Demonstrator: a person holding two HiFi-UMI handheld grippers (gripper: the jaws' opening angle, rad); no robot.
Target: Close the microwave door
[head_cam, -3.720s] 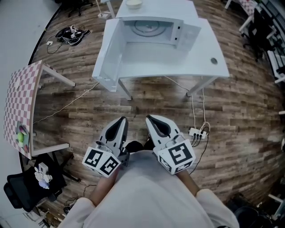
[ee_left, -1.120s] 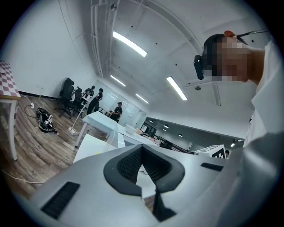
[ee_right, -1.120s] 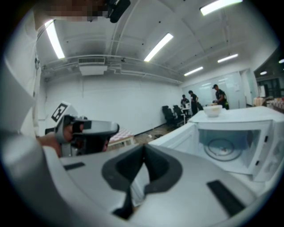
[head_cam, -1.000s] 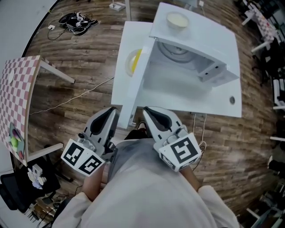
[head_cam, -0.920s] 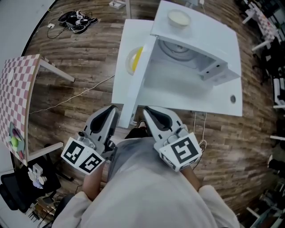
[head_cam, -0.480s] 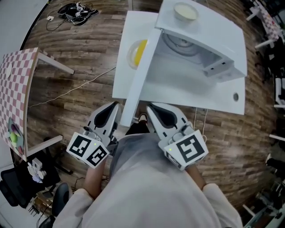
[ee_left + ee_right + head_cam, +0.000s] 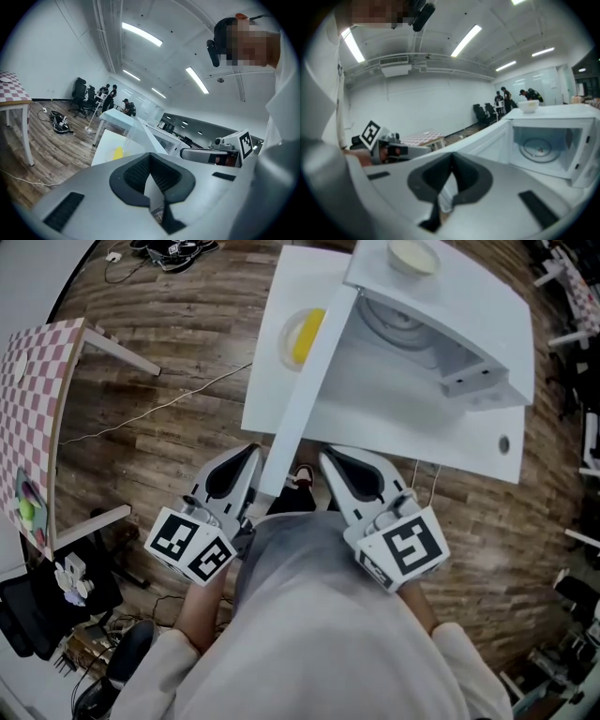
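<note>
Microwave door (image 7: pixel 306 390) wide open

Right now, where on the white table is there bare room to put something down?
Bare: the white table stretch between the open white microwave door and the small round hole. Taken: left of the door lies a yellow item; a cream bowl tops the microwave.

Open-plan office or lab space. Wood-plank floor (image 7: pixel 169 437), white work table (image 7: pixel 267 413), long ceiling strip lights (image 7: pixel 142 34). Black office chairs (image 7: pixel 80 96) and several people (image 7: pixel 110 96) at far end. Loose cable bundle (image 7: pixel 60 123) on floor; checkered table (image 7: pixel 33 381) at the side.
</note>
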